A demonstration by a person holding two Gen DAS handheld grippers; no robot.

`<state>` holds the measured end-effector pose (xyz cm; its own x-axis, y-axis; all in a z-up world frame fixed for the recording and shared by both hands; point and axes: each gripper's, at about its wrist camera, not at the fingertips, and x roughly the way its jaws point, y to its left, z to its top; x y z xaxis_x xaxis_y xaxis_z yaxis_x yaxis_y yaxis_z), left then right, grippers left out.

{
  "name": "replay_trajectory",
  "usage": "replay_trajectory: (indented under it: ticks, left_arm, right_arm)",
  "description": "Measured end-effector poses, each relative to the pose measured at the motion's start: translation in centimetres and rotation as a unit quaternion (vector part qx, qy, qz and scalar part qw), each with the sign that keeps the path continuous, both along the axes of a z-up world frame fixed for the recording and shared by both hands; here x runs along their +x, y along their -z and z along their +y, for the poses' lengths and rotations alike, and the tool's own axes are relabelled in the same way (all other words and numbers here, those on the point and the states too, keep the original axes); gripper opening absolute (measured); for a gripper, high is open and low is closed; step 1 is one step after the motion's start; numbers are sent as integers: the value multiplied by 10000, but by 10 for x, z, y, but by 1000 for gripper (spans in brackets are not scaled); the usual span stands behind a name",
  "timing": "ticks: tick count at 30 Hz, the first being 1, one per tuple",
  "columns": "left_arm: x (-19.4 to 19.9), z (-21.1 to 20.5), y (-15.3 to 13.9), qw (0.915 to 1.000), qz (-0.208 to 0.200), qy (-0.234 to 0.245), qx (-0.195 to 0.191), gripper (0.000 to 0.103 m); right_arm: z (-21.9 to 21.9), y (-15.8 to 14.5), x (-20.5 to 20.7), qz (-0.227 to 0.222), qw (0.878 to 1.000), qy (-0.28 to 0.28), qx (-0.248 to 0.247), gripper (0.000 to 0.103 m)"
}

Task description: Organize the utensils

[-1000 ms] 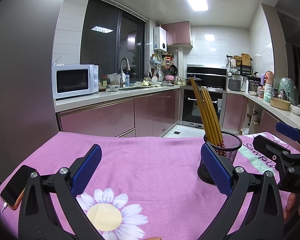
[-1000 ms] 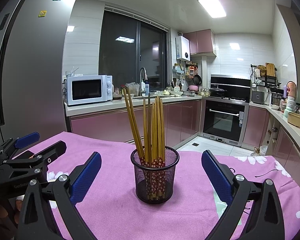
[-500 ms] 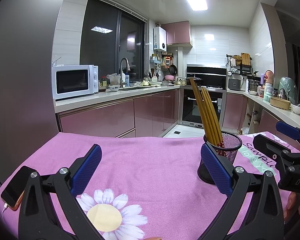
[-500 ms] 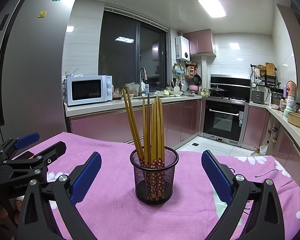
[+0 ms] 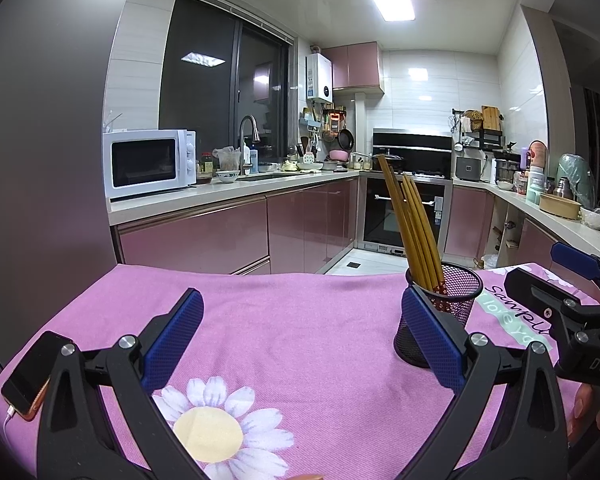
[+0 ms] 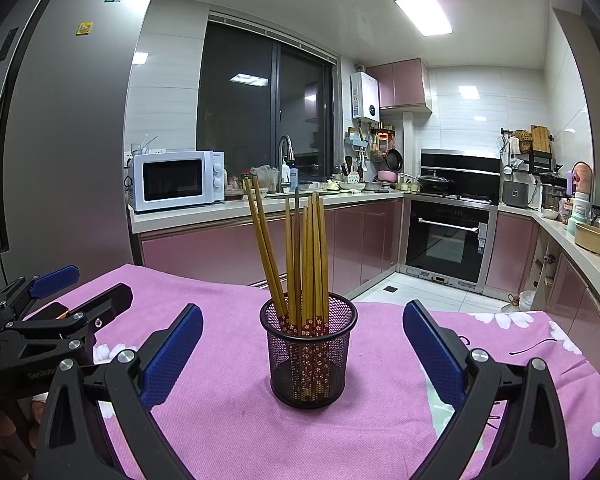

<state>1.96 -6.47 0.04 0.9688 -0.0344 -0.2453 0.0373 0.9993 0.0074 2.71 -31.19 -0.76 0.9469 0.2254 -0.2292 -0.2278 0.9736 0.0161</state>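
Note:
A black mesh cup point(image 6: 309, 350) stands upright on the pink cloth, straight ahead in the right wrist view. Several wooden chopsticks point(image 6: 305, 256) stand in it, leaning a little left. My right gripper point(image 6: 303, 342) is open and empty, its blue pads to either side of the cup and nearer the camera. In the left wrist view the cup point(image 5: 440, 312) stands at the right, just behind the right pad, with the chopsticks point(image 5: 412, 228) sticking up. My left gripper point(image 5: 302, 340) is open and empty over bare cloth. The right gripper also shows in that view point(image 5: 572, 292), and the left gripper in the right wrist view point(image 6: 56, 312).
The pink flowered tablecloth point(image 5: 284, 320) covers the table. A phone point(image 5: 30, 374) with a cable lies at its left edge. Behind the table's far edge are kitchen cabinets point(image 6: 220, 252), a microwave point(image 6: 176, 180) and an oven point(image 6: 448, 240).

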Motion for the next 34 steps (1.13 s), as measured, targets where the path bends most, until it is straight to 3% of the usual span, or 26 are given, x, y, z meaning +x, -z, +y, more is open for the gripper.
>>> replay_trajectory:
  ticks: [19,24,34]
  left_arm:
    - [2,1,0,10000,-10,-9,-1,98]
    - [0,-1,1,9998,-49,-95,152,98]
    - [21,5,15,9976,683,-56,-42,98]
  right_arm:
    - [2,2,2,49,10000,14,7,97]
    - [3,5,4,86,10000,24,38,97]
    - [-2,13,10,395,9992,102,-29,97]
